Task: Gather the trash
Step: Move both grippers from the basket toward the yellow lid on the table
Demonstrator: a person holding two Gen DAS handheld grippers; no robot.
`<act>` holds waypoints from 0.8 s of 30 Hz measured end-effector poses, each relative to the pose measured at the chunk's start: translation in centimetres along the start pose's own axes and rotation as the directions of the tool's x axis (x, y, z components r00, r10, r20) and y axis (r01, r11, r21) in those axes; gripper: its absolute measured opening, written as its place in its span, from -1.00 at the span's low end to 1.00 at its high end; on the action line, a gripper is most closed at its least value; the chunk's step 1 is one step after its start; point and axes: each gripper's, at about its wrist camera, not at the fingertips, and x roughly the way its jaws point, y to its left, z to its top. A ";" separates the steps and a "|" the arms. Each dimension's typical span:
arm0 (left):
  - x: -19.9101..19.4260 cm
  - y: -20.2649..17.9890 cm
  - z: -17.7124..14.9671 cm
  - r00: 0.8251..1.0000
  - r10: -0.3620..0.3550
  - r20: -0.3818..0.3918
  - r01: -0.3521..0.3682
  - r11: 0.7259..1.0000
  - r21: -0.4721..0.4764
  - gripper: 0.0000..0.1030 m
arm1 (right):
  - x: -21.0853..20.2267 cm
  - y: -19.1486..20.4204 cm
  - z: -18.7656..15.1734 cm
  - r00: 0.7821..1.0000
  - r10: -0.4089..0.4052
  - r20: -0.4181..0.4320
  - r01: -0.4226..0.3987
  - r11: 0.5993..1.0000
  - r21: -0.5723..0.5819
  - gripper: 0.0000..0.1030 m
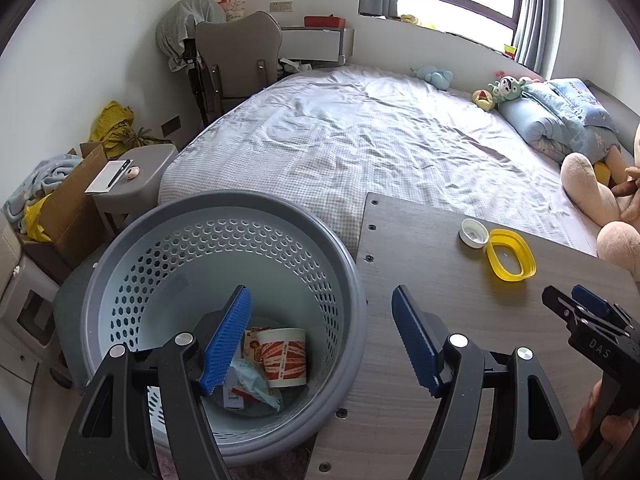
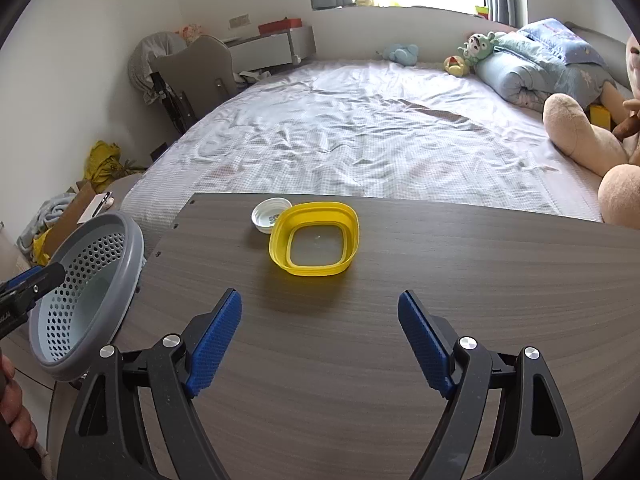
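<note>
Both jaws wide, empty, paper cup (image 1: 285, 356) in basket (image 1: 224, 216) visible from left wrist only

We see the table (image 2: 400, 320) before the bed (image 2: 360, 140); on it a lid (image 2: 314, 240) touches a cap (image 2: 266, 214) behind-left. The basket (image 1: 224, 320) left of the table holds a cup (image 1: 284, 356) and wrappers (image 1: 252, 388).

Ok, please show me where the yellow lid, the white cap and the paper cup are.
yellow lid (image 2: 314, 222): right wrist view, on its back rim.
white cap (image 2: 262, 216): right wrist view, on its inner face.
paper cup (image 1: 284, 358): left wrist view, on its printed side.
</note>
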 end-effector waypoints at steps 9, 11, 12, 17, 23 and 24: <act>1.5 -2.1 0.1 0.999 -0.033 -0.023 0.034 0.999 0.042 0.35 | 2.9 0.3 1.7 0.999 0.009 -0.044 -0.009 1.000 -0.004 0.68; 1.7 -2.3 0.2 0.999 -0.036 -0.025 0.037 0.998 0.045 0.35 | 3.4 0.4 2.0 0.999 0.003 -0.051 -0.004 1.000 -0.009 0.72; 1.7 -2.5 0.1 0.999 -0.038 -0.026 0.039 0.998 0.046 0.35 | 3.7 0.5 2.1 0.998 -0.003 -0.059 0.002 1.000 -0.013 0.75; 2.0 -2.5 0.1 0.998 -0.044 -0.033 0.046 0.998 0.045 0.35 | 5.1 0.5 2.6 0.996 -0.020 -0.092 0.017 0.999 -0.028 0.81; 2.6 -2.6 0.2 0.998 -0.055 -0.041 0.057 0.997 0.045 0.35 | 6.5 1.0 3.2 0.992 -0.051 -0.115 0.047 0.998 -0.038 0.83; 2.6 -2.5 0.2 0.997 -0.059 -0.042 0.061 0.997 0.044 0.35 | 6.7 1.1 3.2 0.991 -0.060 -0.120 0.056 0.998 -0.042 0.83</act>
